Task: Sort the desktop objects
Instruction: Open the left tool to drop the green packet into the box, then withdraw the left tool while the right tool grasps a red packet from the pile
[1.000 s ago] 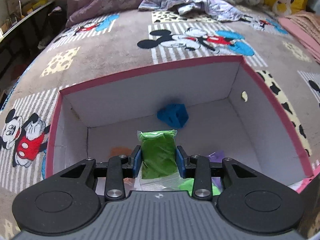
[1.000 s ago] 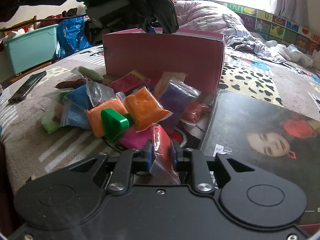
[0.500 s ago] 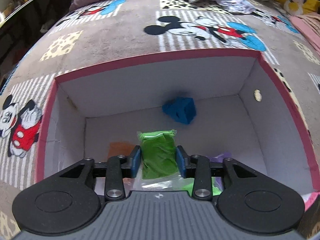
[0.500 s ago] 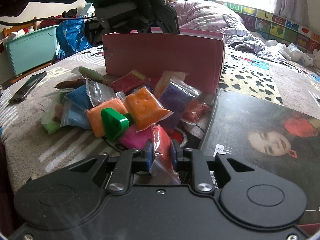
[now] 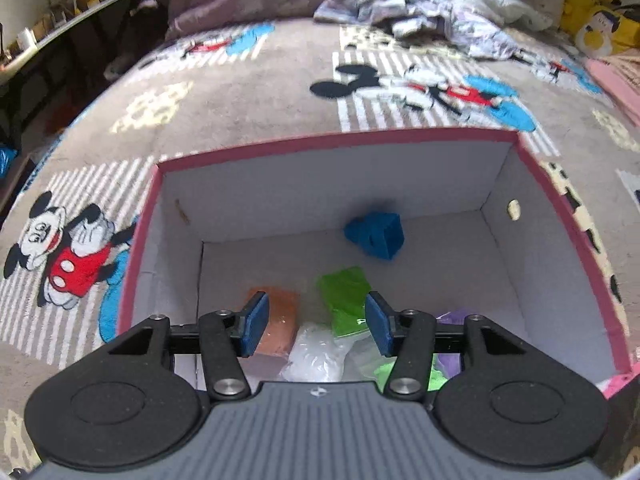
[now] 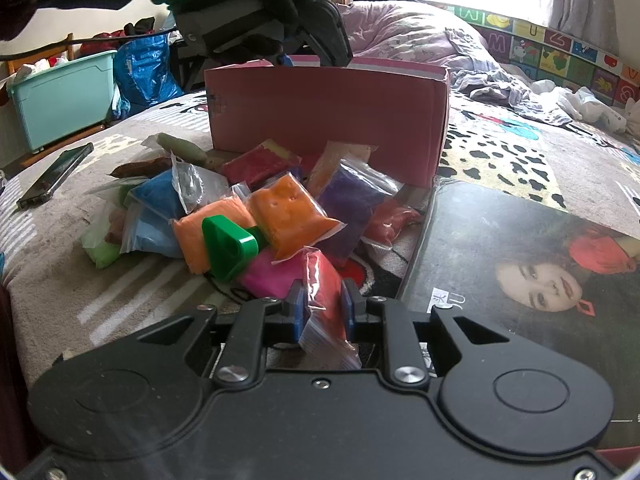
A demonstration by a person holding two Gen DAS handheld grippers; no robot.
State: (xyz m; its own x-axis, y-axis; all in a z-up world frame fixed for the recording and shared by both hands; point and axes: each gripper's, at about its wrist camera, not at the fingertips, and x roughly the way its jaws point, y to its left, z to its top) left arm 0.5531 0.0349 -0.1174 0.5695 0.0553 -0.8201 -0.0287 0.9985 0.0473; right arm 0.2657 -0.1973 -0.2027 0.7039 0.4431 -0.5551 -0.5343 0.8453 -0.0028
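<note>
In the left wrist view my left gripper [image 5: 316, 324] is open over the pink-rimmed box [image 5: 332, 140]. A green clay bag [image 5: 346, 300] lies loose on the box floor between the jaws, beside an orange bag [image 5: 278, 326], a white bag [image 5: 316, 356], a purple bag [image 5: 452, 316] and a blue block [image 5: 376, 234]. In the right wrist view my right gripper [image 6: 322, 312] is shut on a red clay bag [image 6: 322, 292] just in front of a pile of coloured clay bags [image 6: 288, 212] and a green mould [image 6: 228, 246]. The pink box [image 6: 326, 120] stands behind the pile.
A gloved hand with the left gripper [image 6: 264, 20] hangs over the box's far side. A phone [image 6: 54, 174] lies at the left, a magazine [image 6: 520, 272] at the right. A teal bin [image 6: 60, 96] and blue bag [image 6: 144, 68] stand behind. Crumpled clothes [image 5: 420, 20] lie on the Mickey blanket.
My left gripper has opened and let go of the green bag, which now lies on the box floor. The right gripper holds still with the red bag.
</note>
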